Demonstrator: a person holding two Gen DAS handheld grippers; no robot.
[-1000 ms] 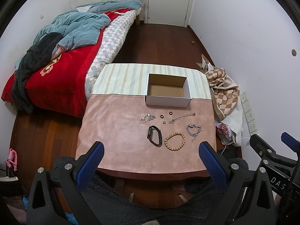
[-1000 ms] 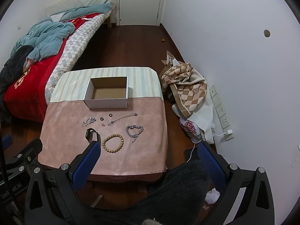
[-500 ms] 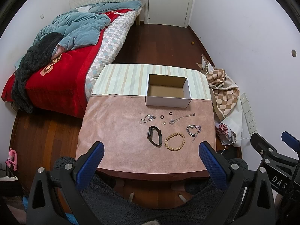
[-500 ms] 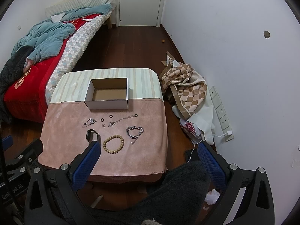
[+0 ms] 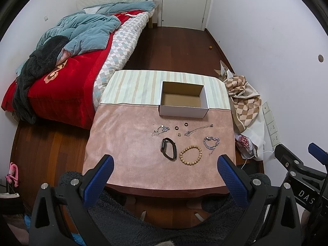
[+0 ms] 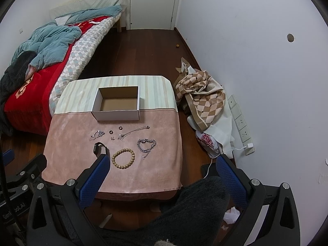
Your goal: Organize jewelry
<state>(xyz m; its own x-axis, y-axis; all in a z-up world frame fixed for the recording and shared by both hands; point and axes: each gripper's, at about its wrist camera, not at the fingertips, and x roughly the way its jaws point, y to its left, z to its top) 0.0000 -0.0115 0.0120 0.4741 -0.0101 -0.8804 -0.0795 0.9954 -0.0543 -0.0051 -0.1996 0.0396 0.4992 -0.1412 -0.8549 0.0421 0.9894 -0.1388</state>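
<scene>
Both grippers, left gripper (image 5: 164, 176) and right gripper (image 6: 163, 175), are held wide apart, nothing gripped. The beaded bracelet (image 5: 190, 155) looks light and rollable, probably best pinched across one side.

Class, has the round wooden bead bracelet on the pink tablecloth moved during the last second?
No. The round wooden bead bracelet still lies between the black watch band and the silver chain bracelet, in front of the open white cardboard box.
</scene>
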